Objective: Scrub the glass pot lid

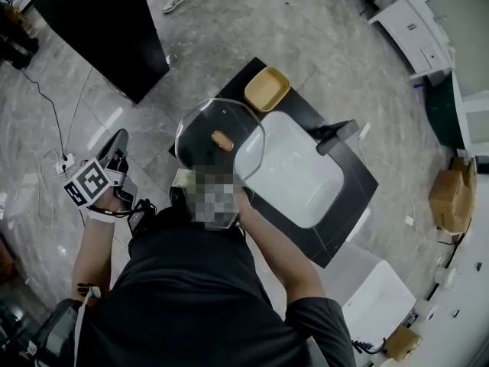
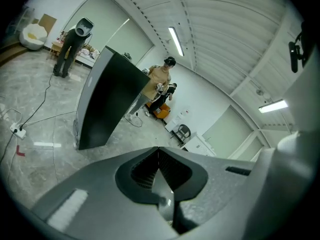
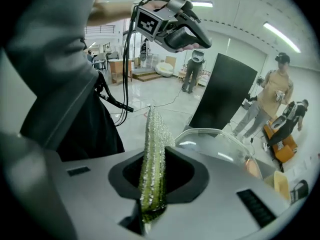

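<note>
right tongs (image 3: 152, 176) clamp the scouring pad (image 3: 155, 134) — glass lid (image 3: 220, 146) just beyond them.

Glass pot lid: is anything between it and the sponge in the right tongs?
Nothing visible does. The right tongs grip the scrub sponge, and the glass pot lid sits just beyond it, unobstructed.

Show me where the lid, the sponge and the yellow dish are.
lid (image 1: 222, 140), head view, on its brown knob.
sponge (image 3: 152, 169), right gripper view, on its green edge between the jaws.
yellow dish (image 1: 267, 89), head view, on its inner floor.
</note>
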Tool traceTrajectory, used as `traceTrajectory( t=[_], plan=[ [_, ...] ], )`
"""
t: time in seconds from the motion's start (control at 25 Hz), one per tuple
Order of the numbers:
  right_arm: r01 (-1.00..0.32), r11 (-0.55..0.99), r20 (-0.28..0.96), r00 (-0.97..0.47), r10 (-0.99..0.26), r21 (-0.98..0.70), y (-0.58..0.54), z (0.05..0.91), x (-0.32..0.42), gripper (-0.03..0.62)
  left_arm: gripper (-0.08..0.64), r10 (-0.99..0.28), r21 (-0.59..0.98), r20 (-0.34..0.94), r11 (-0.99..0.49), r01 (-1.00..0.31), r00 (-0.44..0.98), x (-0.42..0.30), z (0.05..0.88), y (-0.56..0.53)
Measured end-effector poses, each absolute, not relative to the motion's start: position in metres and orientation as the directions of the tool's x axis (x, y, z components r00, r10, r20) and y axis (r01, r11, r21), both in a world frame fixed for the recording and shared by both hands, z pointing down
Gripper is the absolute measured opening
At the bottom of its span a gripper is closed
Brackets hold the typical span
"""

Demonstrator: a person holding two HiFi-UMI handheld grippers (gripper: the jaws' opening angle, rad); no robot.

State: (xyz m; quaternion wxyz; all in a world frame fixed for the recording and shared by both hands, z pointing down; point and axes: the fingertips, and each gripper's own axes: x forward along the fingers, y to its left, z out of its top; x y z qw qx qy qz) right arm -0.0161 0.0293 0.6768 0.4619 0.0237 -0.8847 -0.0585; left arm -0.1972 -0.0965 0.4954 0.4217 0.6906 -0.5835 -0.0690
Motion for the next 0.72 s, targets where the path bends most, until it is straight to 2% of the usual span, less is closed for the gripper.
traceTrajectory(
  t=[0.12,0.24,0.36,0.48,0.6,0.72],
  plan=[
    [-0.068,0.996,0.796,-0.6,-0.083,0.053,0.038,0.674,-0.009,0.055,0.002,-0.859,0.666,0.386,0.008,-0.746,0.336,-0.183,0.492,-0.105],
    [-0.164,0.985,0.76,-0.634,-0.143,0.048,0.032,0.659,0.0,0.055,0.002,-0.859,0.668,0.379,-0.005,-0.744,0.345,-0.179,0.489,-0.107],
    [-0.281,0.946,0.732,-0.609,-0.307,0.162,-0.001,0.642,0.019,0.055,0.002,-0.862,0.668,0.379,0.003,-0.744,0.336,-0.185,0.49,-0.105],
    [-0.365,0.879,0.735,-0.496,-0.462,0.307,-0.042,0.641,0.047,0.055,0.002,-0.869,0.674,0.381,0.027,-0.738,0.316,-0.194,0.492,-0.097],
    [-0.384,0.844,0.748,-0.412,-0.52,0.376,-0.063,0.653,0.061,0.055,0.002,-0.876,0.676,0.382,0.05,-0.735,0.293,-0.205,0.49,-0.086],
    [-0.436,0.828,0.742,-0.407,-0.532,0.354,-0.065,0.664,0.058,0.055,0.002,-0.882,0.676,0.386,0.071,-0.734,0.27,-0.215,0.489,-0.078]
  ],
)
